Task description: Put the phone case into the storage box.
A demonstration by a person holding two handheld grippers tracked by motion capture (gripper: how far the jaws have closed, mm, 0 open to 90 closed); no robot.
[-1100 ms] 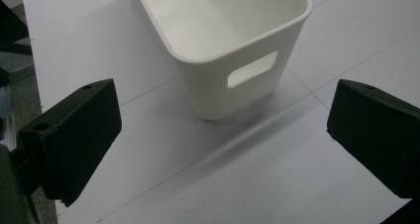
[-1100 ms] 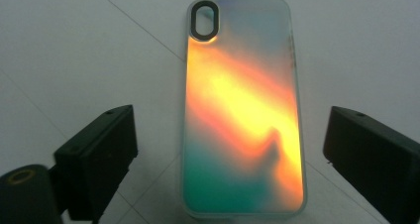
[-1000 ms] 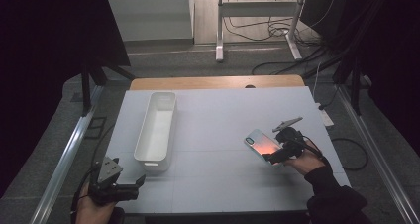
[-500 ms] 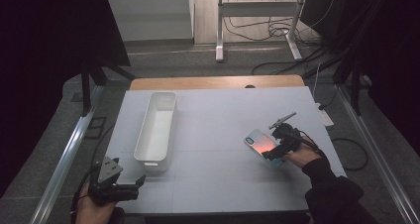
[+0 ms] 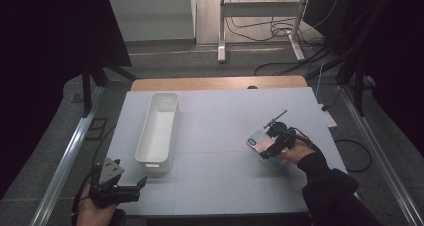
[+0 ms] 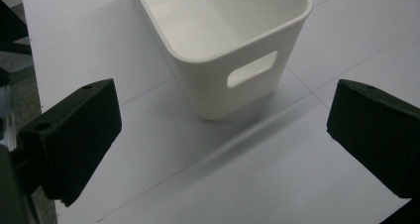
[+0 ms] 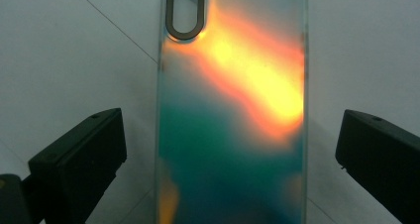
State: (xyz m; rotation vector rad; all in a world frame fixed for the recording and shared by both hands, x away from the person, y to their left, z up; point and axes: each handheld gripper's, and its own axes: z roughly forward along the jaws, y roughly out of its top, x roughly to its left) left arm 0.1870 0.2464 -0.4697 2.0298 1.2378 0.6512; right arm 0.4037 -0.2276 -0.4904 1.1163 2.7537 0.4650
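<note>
At the near left corner of the pale grey table (image 5: 215,116) I see my left gripper (image 5: 131,188), held low in a hand whose wrist is cut off by the bottom edge of the high view. Its jaws stand wide apart with nothing between them; in the left gripper view they frame bare tabletop, and just beyond them stands the near end of the long white plastic bin (image 6: 223,30) with its slotted handle hole. The bin's far end is cropped out of that view. From above, the bin (image 5: 157,131) runs near to far on the left half of the table.

Over on the right, my right gripper (image 5: 270,147) sits over the iridescent orange-and-teal phone case (image 5: 256,142), which lies flat on the table. In the right gripper view the case (image 7: 233,110) lies between the widely spread jaws, neither jaw touching it; its near end is cut off by the frame. From above, the gripper hides much of the case.
</note>
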